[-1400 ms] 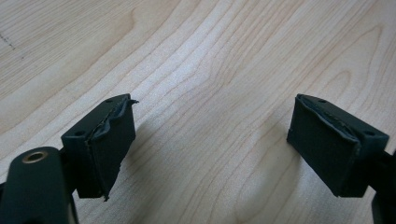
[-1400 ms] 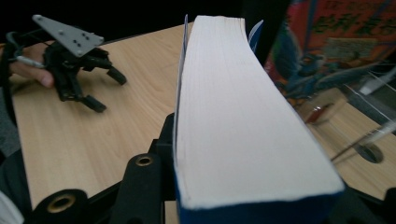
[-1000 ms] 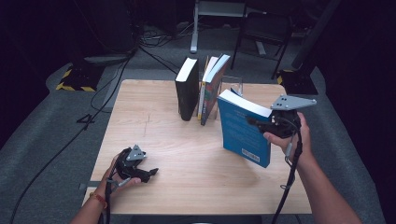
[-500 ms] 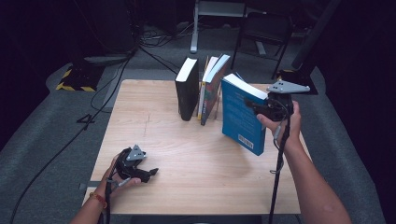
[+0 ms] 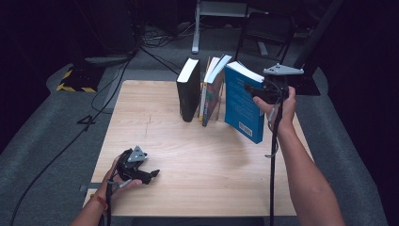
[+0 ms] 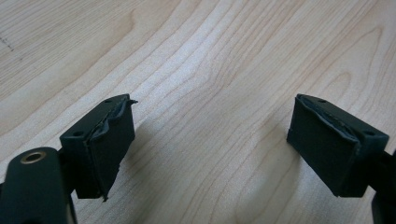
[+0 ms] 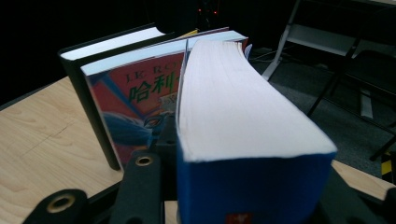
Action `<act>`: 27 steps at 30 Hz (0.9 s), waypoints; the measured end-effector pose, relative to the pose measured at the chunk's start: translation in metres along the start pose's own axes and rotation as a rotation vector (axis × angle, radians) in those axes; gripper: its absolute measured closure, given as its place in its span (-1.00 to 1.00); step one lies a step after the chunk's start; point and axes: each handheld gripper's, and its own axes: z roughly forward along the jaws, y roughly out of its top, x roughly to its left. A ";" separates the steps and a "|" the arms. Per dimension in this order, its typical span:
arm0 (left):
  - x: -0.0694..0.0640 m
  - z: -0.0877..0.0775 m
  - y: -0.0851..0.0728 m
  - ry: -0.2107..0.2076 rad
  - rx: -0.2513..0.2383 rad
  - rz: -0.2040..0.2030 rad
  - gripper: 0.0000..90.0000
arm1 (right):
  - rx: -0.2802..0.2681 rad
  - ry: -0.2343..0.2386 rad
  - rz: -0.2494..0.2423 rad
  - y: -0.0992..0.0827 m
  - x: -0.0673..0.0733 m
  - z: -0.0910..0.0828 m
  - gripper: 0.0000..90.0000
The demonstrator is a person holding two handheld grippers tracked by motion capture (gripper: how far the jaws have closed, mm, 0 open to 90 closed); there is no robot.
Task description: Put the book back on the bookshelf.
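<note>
Table (image 5: 197,155): pale wood, bare near me.
Shelved row: black hardback (image 5: 188,89) and illustrated paperback (image 5: 214,92), upright at the far edge.
Blue paperback (image 5: 242,103): thick, tilted, held off the table just right of the row. I judge it heavy and flexible; best gripped near the spine.
Right gripper (image 5: 256,89): clamped on that book.
Left gripper (image 5: 149,176): jaws apart, resting on the wood, holding nothing.

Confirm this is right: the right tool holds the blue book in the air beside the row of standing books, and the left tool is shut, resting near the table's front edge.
One thing is wrong: the left tool is open, its jaws wide apart over bare wood in the left gripper view. The rest stands: the right tool holds the blue book beside the standing books.
</note>
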 end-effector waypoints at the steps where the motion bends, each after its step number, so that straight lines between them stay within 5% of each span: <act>1: 0.000 0.000 0.000 0.000 0.000 0.000 -0.68 | -0.003 -0.002 0.003 0.001 -0.001 0.002 0.36; 27: -0.002 0.000 0.001 -0.009 0.001 0.015 -0.67 | -0.030 -0.193 0.103 0.023 0.003 0.070 0.36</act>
